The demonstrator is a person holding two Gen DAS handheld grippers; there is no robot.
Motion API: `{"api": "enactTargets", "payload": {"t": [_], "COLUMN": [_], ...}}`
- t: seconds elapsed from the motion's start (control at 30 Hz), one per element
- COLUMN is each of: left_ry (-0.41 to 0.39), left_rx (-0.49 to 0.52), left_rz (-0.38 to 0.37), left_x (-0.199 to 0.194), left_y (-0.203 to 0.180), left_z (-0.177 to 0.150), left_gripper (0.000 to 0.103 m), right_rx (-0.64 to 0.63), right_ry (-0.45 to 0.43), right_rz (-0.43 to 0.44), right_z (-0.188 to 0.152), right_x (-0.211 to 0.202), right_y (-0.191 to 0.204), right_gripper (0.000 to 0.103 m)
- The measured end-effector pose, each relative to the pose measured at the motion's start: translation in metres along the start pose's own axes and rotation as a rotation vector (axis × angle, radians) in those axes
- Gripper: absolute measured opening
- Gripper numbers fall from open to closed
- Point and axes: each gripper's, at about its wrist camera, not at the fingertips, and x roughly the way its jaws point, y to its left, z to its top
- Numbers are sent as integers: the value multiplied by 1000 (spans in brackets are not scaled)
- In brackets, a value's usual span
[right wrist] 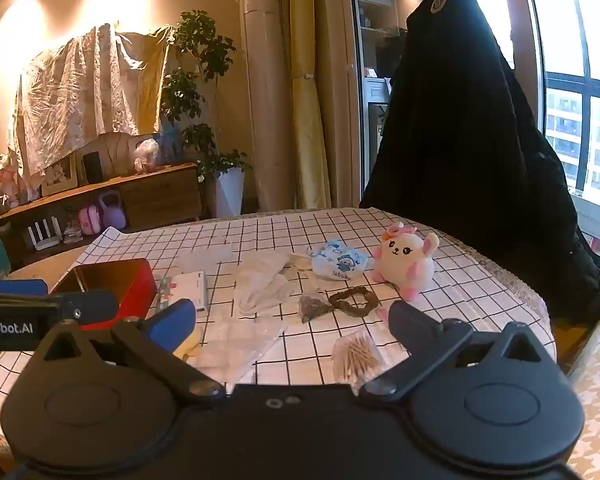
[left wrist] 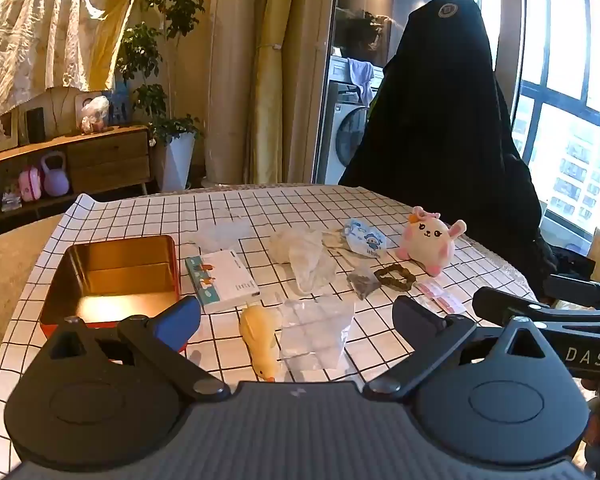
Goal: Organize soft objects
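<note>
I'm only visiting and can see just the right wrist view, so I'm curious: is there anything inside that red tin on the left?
Observer: No. The left wrist view looks into the red tin, and only its bare gold bottom shows.
Operator: And that yellow bit low on the left?
Observer: It's a yellow duck toy, lying next to a clear bag.
Operator: Is the left gripper holding anything?
Observer: No, its jaws are wide apart with nothing between them.

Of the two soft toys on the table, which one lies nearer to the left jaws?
The yellow duck, lying just before them; the pink-eared bunny sits at the far right.
</note>
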Motion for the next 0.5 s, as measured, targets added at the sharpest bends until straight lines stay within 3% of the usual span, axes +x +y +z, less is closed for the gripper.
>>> {"api": "enactTargets", "payload": {"t": [0.5], "left_ry": [-9], "left_rx": [-18], "left_rz": [1], "left_x": [0], "left_y": [1], "left_z": [-6], "left_gripper": [103], "right_rx": [41], "right_ry": [-5], "right_rz": [28], "right_z": [-2], "right_x": [0], "right_y": [-8], "right_gripper": [103]}}
